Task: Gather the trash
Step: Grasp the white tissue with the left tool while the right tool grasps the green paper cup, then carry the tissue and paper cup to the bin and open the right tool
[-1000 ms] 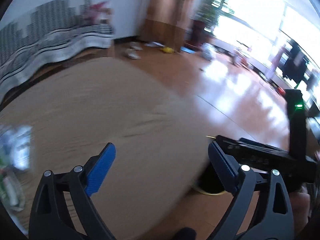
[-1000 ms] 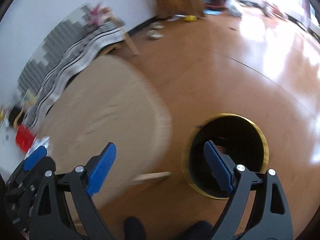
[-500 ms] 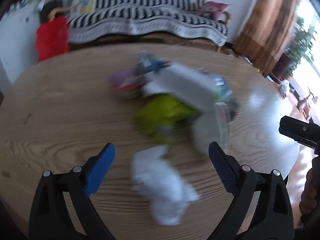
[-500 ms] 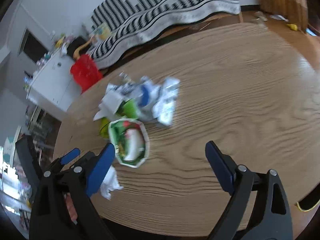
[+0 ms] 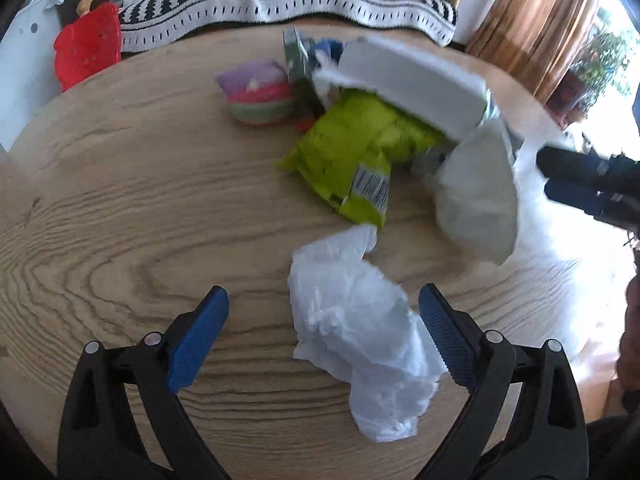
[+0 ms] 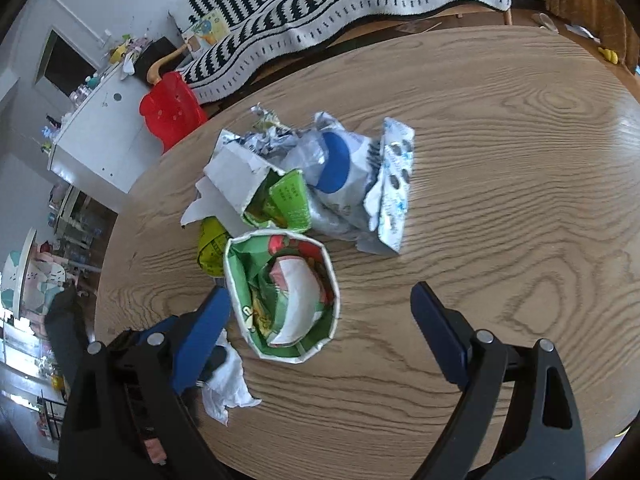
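Note:
A pile of trash lies on a round wooden table [image 5: 100, 200]. In the left wrist view, a crumpled white tissue [image 5: 360, 344] lies between the fingers of my open left gripper [image 5: 322, 332], with a yellow-green wrapper [image 5: 352, 152], a white box [image 5: 408, 80] and a white paper cup [image 5: 476, 192] beyond. In the right wrist view, my open right gripper [image 6: 320, 328] hovers over the paper cup [image 6: 284, 296], which lies between its fingers, open end toward the camera. A white-and-blue bag [image 6: 360, 176] lies behind the cup. The tissue [image 6: 228, 384] shows at lower left by my left gripper.
A striped sofa [image 6: 340, 8] stands behind the table [image 6: 520, 160]. A red stool [image 6: 172, 108] and a white cabinet [image 6: 96, 132] stand at the left. A pink-purple pouch [image 5: 256, 92] lies at the pile's far side. A brown curtain [image 5: 532, 20] hangs at the right.
Both grippers swung from the floor and the black bin to over the table. Since half a second ago they moved lower and closer to the trash pile.

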Action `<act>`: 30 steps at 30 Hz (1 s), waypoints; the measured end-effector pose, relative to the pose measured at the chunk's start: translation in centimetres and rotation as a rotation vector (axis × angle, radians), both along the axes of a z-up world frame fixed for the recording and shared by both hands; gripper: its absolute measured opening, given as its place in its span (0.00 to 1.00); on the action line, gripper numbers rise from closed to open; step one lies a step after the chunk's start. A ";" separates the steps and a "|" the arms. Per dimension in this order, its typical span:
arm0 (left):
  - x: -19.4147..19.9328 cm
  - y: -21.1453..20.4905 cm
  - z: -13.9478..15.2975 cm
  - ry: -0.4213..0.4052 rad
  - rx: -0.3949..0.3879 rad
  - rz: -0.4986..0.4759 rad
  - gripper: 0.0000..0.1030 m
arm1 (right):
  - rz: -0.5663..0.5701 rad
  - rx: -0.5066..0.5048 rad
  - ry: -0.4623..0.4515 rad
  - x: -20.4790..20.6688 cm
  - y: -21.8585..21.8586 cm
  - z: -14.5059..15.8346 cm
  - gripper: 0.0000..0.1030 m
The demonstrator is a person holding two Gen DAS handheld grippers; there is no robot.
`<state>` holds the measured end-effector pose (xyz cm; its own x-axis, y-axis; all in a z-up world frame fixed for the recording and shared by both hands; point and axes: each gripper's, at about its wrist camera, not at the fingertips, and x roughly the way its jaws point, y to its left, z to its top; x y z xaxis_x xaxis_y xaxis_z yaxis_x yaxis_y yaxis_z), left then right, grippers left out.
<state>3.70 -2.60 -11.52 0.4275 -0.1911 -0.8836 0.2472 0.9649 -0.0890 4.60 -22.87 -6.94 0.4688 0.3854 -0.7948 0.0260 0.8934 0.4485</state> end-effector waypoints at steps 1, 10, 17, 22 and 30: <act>0.2 0.0 0.0 -0.016 0.021 -0.004 0.82 | 0.007 0.003 0.001 0.0 0.1 0.0 0.86; -0.8 1.2 1.6 -0.080 0.020 0.039 0.16 | 0.060 0.001 0.018 0.8 1.9 -0.6 0.89; -0.2 2.5 3.0 -0.097 -0.031 0.105 0.16 | 0.069 -0.015 0.057 2.0 2.6 -2.6 0.90; 0.3 2.3 3.8 -0.109 -0.042 0.118 0.16 | 0.106 -0.009 0.037 1.9 3.5 -3.3 0.58; -0.1 -1.5 5.8 -0.144 -0.067 0.074 0.16 | 0.114 0.027 -0.070 -1.7 0.1 0.4 0.56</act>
<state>3.62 -4.09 -5.76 0.5635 -0.2103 -0.7989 0.1903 0.9741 -0.1222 2.88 -22.74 -6.50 0.4751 0.4598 -0.7502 -0.1070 0.8764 0.4695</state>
